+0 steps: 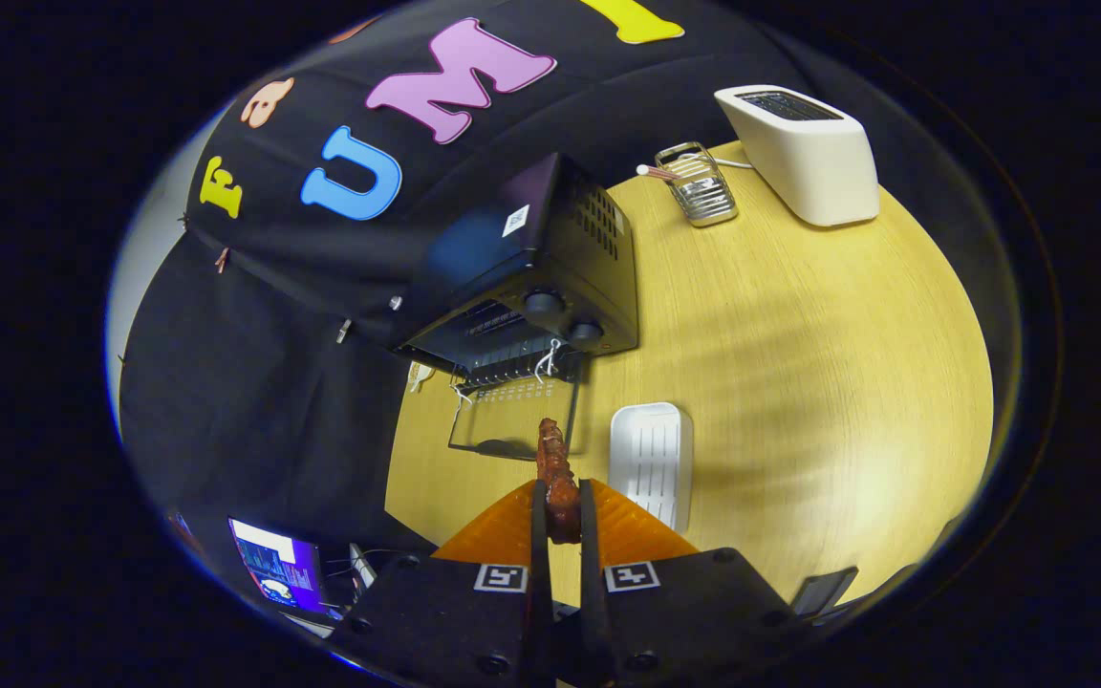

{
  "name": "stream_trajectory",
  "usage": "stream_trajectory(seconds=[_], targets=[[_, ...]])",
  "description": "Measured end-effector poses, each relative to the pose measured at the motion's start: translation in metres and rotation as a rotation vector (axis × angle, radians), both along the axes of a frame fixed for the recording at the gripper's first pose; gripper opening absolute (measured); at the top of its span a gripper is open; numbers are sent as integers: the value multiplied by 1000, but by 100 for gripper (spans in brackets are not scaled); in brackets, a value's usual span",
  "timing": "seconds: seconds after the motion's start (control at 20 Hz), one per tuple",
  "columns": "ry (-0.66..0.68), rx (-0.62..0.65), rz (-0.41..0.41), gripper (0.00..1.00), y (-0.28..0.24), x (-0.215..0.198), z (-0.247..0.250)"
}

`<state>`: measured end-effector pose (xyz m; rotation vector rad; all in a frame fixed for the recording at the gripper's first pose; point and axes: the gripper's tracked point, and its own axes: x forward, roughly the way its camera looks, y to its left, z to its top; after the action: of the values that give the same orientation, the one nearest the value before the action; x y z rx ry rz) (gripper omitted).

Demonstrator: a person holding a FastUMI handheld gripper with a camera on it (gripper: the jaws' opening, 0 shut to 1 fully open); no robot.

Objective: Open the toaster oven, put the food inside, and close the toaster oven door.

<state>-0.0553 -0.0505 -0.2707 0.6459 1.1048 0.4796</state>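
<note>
**Gripper holds the food above the open oven door**

The gripper (561, 511) is raised over the table (799, 382) and looks down along its fingers, which point toward the oven (550, 258). The two fingers stand close together, clamped on the food (558, 468), a reddish-brown, lumpy piece that stands upright between them. Its lower part is pinched between the fingers and partly hidden by them; its upper end sticks out beyond the tips.

The oven, a dark box with two knobs (544, 304) on its front, sits at the table's edge against the black cloth wall. Its glass door (512, 420) hangs open, folded down flat toward the gripper. The top of the food reaches the door's near edge in this view; whether it touches the glass cannot be told. The inside of the oven is dark and little of it can be made out beyond a rack. White string hangs from the door's hinge side.

Just beside the door lies a white ribbed tray (651, 459), partly covered by one finger. Beyond the oven stand a small metal rack (699, 183) and a white toaster (799, 153), well apart from the gripper.

The table is pale wood grain, with a soft shadow across it. Below the table's edge, beside the gripper's body, a lit screen (273, 569) glows.
</note>
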Motion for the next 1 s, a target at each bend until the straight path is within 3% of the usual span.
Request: stream_trajectory(seconds=[0.4, 0.7, 1.0], targets=[[-69, 73, -87, 14, 106, 5, 25], [-74, 126, -220, 15, 165, 45, 12], [-46, 124, -333, 15, 190, 98, -23]])
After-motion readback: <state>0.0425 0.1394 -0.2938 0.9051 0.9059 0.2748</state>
